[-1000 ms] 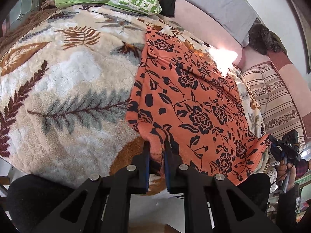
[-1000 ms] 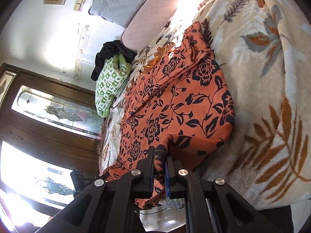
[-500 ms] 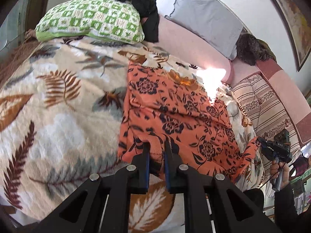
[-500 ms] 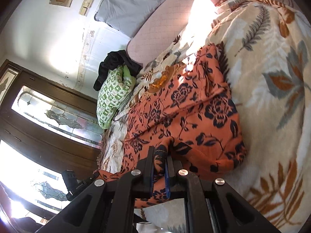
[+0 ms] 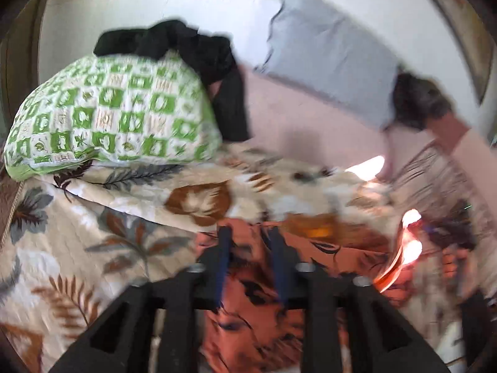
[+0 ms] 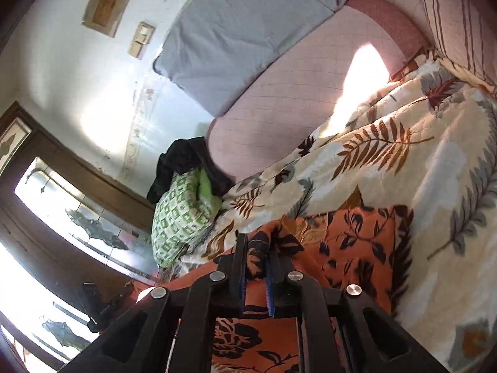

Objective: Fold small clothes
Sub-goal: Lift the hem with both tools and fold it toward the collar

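Both jaws have just been opening: left gripper (image 5: 251, 242) released over orange floral cloth (image 5: 257, 320); right gripper (image 6: 256, 256) parting, cloth bunched between, probably loose.

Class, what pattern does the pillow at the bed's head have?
Green-and-white checks on the pillow, clearest in the left wrist view.

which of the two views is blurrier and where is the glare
The left wrist view is the smeared one: the orange floral cloth and leaf-print blanket streak, with a blown-out sun patch at the right. The right wrist view is sharp; sun glares on the pink quilted headboard and the window at lower left is washed out.
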Action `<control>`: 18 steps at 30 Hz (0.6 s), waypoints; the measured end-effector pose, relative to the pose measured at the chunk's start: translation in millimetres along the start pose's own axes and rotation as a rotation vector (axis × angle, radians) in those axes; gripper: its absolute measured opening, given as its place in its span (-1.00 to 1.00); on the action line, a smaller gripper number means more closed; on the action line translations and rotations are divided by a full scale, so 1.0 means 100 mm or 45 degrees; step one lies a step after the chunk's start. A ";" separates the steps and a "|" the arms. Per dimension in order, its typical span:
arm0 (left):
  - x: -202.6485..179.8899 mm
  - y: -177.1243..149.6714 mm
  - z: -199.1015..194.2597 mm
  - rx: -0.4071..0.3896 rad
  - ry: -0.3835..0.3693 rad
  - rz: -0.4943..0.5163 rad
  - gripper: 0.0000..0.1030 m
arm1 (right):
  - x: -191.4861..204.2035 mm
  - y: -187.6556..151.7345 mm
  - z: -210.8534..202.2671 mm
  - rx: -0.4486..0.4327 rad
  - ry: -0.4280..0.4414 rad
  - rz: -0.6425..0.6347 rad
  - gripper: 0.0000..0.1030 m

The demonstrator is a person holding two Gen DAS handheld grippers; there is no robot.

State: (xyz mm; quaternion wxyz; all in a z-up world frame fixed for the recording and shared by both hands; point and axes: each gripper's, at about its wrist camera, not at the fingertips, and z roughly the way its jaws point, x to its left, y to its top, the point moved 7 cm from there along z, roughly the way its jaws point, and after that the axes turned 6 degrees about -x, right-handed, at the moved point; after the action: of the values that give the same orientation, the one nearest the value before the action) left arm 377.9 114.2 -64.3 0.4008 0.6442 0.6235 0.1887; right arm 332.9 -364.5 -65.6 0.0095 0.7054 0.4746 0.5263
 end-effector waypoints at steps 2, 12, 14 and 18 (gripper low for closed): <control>0.26 -0.21 0.54 0.130 0.130 -0.014 0.52 | -0.37 -0.05 0.25 0.027 -0.227 0.027 0.82; 0.72 -1.01 -0.06 0.091 0.088 -0.249 0.52 | -0.94 -0.85 0.03 0.147 -0.438 -0.126 0.95; 0.62 -1.18 -0.10 0.108 0.056 -0.243 0.52 | -1.00 -1.01 0.05 0.214 -0.453 -0.166 0.95; 0.53 -1.47 0.02 0.161 0.033 -0.334 0.52 | -0.98 -1.05 0.06 0.204 -0.420 -0.164 0.95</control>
State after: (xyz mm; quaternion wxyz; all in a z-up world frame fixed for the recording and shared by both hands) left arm 291.8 149.6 -189.6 0.3725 0.5787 0.7181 0.1034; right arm 268.8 -370.2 -193.9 0.0646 0.7487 0.5513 0.3623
